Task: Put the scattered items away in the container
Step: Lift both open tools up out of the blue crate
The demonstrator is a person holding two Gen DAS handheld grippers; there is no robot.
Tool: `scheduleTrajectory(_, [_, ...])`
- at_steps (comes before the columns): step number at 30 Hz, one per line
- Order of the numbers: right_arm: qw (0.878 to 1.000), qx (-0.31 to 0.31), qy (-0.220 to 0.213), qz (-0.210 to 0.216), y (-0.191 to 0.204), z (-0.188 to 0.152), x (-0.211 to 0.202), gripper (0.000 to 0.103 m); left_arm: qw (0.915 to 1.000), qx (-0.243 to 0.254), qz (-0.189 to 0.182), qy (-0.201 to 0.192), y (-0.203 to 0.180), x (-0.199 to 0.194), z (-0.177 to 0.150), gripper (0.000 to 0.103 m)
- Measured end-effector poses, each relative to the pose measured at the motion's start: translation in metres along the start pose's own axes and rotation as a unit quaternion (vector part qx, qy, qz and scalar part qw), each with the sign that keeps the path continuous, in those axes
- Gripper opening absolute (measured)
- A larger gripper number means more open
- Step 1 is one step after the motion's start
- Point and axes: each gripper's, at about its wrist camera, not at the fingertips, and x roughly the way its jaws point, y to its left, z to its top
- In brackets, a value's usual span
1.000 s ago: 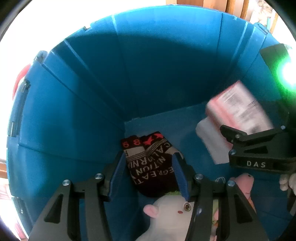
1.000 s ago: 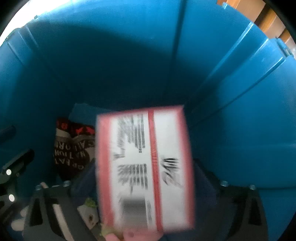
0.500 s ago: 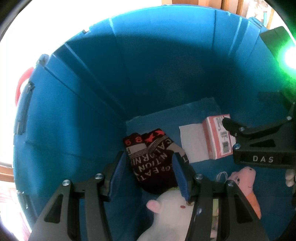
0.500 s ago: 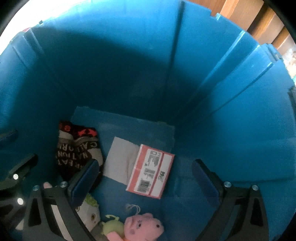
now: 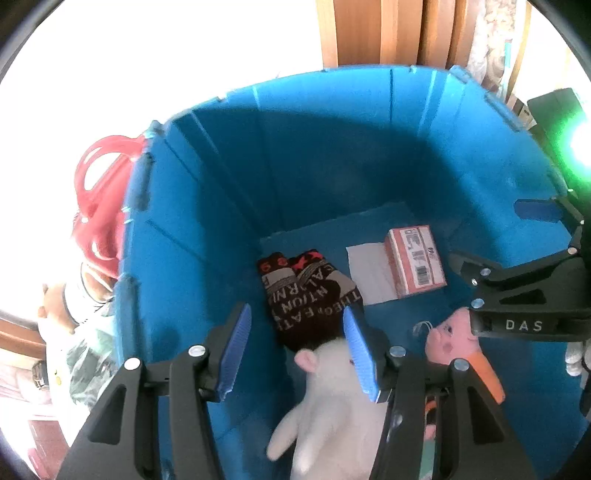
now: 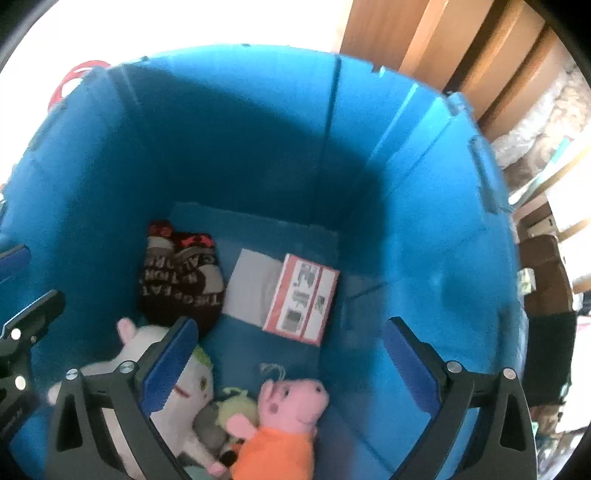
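In the left wrist view, a red hoop (image 5: 99, 192) sits at the far left, just outside the bin (image 5: 177, 258), with a blurred heap of soft things below it at the left edge. Bright white glare fills the upper left, and brown wooden panels (image 5: 373, 33) stand at the top centre behind the bin's rim. The deep blue bin takes up most of the frame. On its floor, from left to right, lie a dark sock (image 5: 306, 291) with printed letters, a white sheet (image 5: 369, 273), a red-and-white box (image 5: 415, 260) resting on the sheet's right part, and a pink pig (image 5: 450, 339) in orange at the lower right. A white plush (image 5: 332, 398) lies at the bottom centre, touching the sock. The left gripper (image 5: 297, 352) hangs above them, its blue pads partly apart with nothing between them.

In the right wrist view, the same floor shows, with wood panels (image 6: 443, 48) at the upper right and cluttered shelves at the right edge. The right gripper (image 6: 291, 365) stands wide and empty, above the pig.
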Motion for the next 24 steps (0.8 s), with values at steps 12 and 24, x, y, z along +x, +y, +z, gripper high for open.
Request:
scheduleTrajectory(12, [1.000,0.019,-0.018,-0.016,0.037,-0.070,-0.070,0.102,0.9993,0.014,-0.018,-0.029,0.012,-0.033,-0.079,0.051])
scheduleTrajectory(24, [0.997,0.056,-0.033,-0.034,0.093,-0.167,-0.123,0.102,0.9964,0.047,-0.031,-0.064,0.029,-0.083,-0.178,0.051])
